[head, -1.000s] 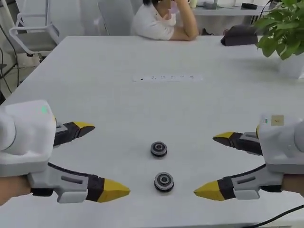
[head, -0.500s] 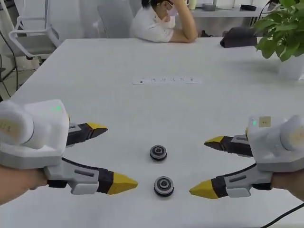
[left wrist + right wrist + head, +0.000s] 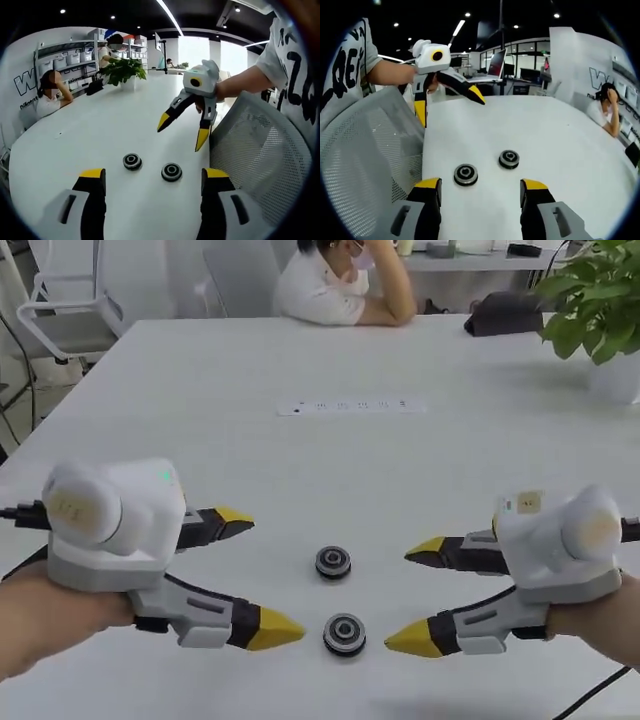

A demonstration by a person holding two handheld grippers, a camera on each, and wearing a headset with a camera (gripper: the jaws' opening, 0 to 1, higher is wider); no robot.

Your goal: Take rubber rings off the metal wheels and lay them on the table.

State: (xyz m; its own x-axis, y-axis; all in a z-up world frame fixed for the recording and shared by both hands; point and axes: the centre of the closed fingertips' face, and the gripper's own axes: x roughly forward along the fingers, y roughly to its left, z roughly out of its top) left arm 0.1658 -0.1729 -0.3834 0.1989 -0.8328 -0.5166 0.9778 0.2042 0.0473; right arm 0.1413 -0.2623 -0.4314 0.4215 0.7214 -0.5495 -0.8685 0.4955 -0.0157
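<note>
Lying flat on the pale worktop (image 3: 300, 460), two metal wheels are noted between the grippers: the near wheel (image 3: 345, 634) close to the front edge and the far wheel (image 3: 334, 562) just beyond it, the two apart. A dark rubber ring (image 3: 328, 635) is judged to be seated on each. None has been laid off, so the task is judged to be at its start.

Step in hand: approach to a first wheel. For a clean strip, one wheel should be pinned at its metal hub by one gripper while only the ring's edge is nipped by the other and peeled over the rim. If the whole wheel were gripped, it would merely be lifted. Skidding on the smooth top is to be expected.

The left gripper (image 3: 275, 575) is held roughly level, jaws spread wide, tips pointed inward toward the wheels and clear of them. The right gripper (image 3: 398, 598) is held in mirror pose from the opposite side, jaws likewise spread, nothing held. Both are carried low over the worktop.
</note>
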